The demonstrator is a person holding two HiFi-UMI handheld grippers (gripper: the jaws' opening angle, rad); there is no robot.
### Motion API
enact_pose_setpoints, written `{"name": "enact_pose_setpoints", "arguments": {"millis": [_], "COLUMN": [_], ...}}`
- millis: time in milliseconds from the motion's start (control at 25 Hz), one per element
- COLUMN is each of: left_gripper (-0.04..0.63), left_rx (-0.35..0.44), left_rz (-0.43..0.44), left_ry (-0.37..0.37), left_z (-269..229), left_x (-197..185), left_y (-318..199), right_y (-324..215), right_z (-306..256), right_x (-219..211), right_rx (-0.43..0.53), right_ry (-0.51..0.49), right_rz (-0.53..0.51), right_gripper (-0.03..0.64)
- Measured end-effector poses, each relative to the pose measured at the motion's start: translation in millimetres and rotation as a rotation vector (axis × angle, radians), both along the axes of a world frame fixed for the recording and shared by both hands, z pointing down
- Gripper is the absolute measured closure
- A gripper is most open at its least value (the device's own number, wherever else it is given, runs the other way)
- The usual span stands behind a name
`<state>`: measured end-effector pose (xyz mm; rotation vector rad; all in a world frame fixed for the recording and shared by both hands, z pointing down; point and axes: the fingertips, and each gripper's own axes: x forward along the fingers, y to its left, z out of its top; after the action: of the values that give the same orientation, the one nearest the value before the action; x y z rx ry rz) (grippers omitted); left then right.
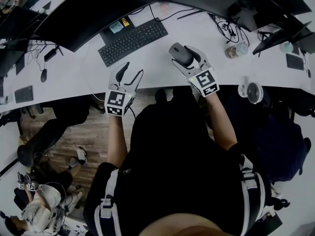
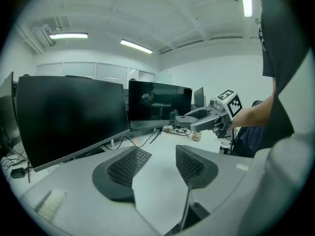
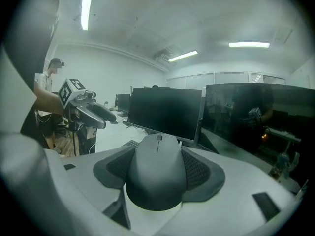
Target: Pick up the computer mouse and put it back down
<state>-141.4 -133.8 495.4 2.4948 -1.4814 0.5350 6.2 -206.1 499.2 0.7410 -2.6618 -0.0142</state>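
Jaws spread and empty, the left gripper (image 1: pixel 133 69) hung over the front edge of the desk (image 1: pixel 157 75). Beside it, the right gripper (image 1: pixel 184 52) pinched the mouse (image 3: pixel 156 176) by its two sides, seemingly just above the desk. To put it down well, it should be lowered level and flat, then released. Its long axis ran along the jaws, wheel end toward the monitor (image 1: pixel 93 9).

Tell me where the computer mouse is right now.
In the head view, the computer mouse is clamped in the right gripper, right of centre, just right of the keyboard.
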Motion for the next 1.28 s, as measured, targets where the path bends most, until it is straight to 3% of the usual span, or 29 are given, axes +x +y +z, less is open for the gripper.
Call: {"name": "enact_pose_setpoints", "arguments": {"millis": [720, 1280], "left_gripper": [0.35, 0.35], "left_rx": [-0.068, -0.12], "left_rz": [-0.065, -0.13], "left_ry": [-0.001, 0.004], "left_z": [22, 37], "left_x": [-20, -33], "left_y": [-5, -3], "right_y": [-10, -14], "right_z": [37, 87], "right_x": [-28, -52], "right_rx": [-0.096, -0.166], "right_ry": [-0.007, 0.056], "right_rz": [-0.06, -0.144], "right_gripper": [0.321, 0.322]}}
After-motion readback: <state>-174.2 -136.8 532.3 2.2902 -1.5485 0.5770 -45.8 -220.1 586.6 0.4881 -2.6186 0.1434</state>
